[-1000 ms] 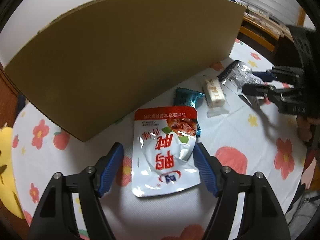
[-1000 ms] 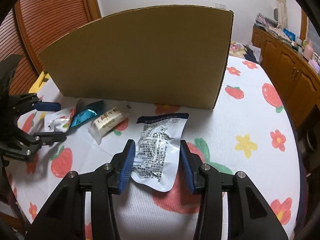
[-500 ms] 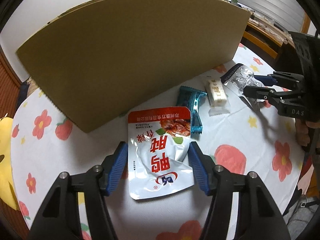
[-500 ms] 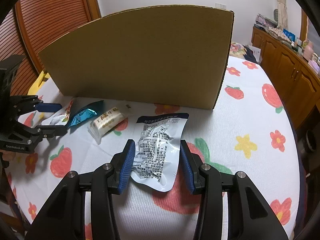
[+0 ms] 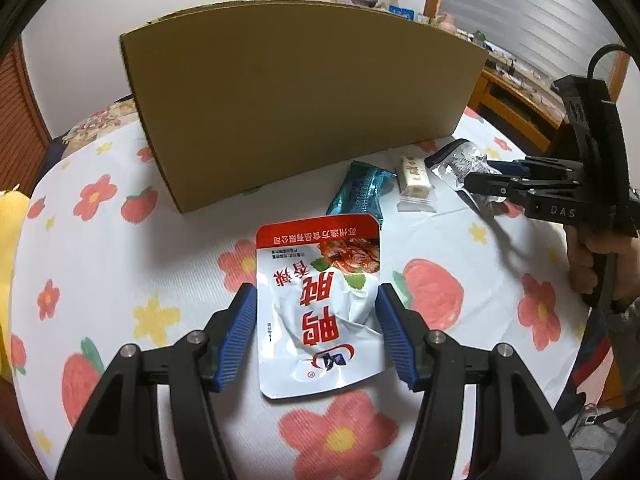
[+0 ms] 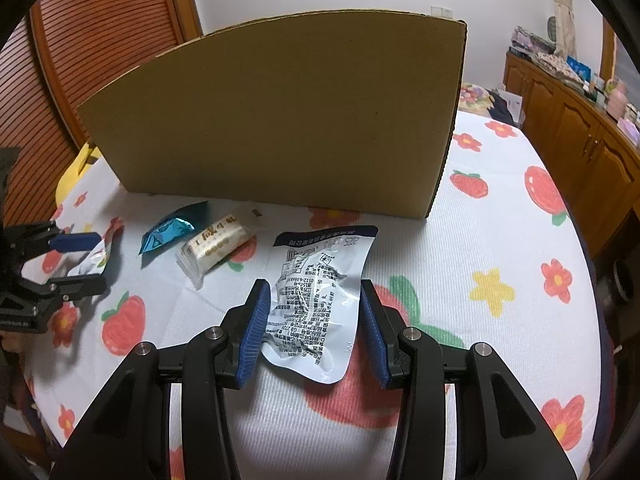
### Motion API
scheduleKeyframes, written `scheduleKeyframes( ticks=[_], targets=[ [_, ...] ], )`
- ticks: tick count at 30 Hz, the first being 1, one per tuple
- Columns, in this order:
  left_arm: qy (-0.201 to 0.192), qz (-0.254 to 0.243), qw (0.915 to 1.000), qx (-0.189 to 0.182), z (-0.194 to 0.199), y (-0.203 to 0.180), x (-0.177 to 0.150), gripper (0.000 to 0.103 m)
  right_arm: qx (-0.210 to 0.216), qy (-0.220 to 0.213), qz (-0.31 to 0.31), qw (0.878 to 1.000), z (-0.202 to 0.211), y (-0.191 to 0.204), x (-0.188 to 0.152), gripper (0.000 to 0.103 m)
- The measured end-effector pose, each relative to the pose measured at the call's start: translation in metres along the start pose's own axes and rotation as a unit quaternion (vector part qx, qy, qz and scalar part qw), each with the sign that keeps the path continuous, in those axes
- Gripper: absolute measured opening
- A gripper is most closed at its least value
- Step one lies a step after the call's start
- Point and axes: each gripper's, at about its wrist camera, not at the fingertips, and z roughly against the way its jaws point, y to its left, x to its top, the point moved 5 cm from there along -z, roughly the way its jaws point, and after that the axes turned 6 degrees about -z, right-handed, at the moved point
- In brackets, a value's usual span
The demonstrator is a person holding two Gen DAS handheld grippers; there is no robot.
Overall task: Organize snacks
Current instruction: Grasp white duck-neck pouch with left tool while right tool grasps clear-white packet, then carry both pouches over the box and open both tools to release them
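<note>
Left tongs (image 5: pixel 316 334) sit astride the red-and-white pouch (image 5: pixel 320 304), blue pads against its two long edges and creasing the foil, so I judge them clenched on it; its long axis runs straight ahead from them toward the cardboard box (image 5: pixel 296 96) at the far edge of the surface (image 5: pixel 120 264). Right tongs (image 6: pixel 312 328) likewise pinch the silver pouch (image 6: pixel 316 300), printed back up, lengthwise toward the same box. Between the two, the teal wrapper (image 5: pixel 360 192) and cream bar (image 5: pixel 414 178) lie loose near the box's front wall, nearer the left.
</note>
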Motion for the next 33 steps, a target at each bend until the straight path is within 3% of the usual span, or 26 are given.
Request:
scheduleKeyframes(
  ticks=[7, 17, 33],
  targets=[
    [-0.020, 0.016, 0.9997, 0.000, 0.009, 0.003, -0.003, 0.060, 0.006, -0.006, 0.012, 1.000, 0.010, 0.006, -0.002, 0.036],
    [-0.043, 0.022, 0.9988, 0.006, 0.025, 0.001, -0.004, 0.060, 0.028, -0.023, 0.011, 0.999, 0.026, 0.015, -0.007, 0.036],
    [-0.108, 0.034, 0.9935, 0.015, 0.060, -0.002, 0.020, 0.060, 0.041, -0.060, 0.007, 0.997, 0.064, 0.015, -0.010, 0.036]
  ],
)
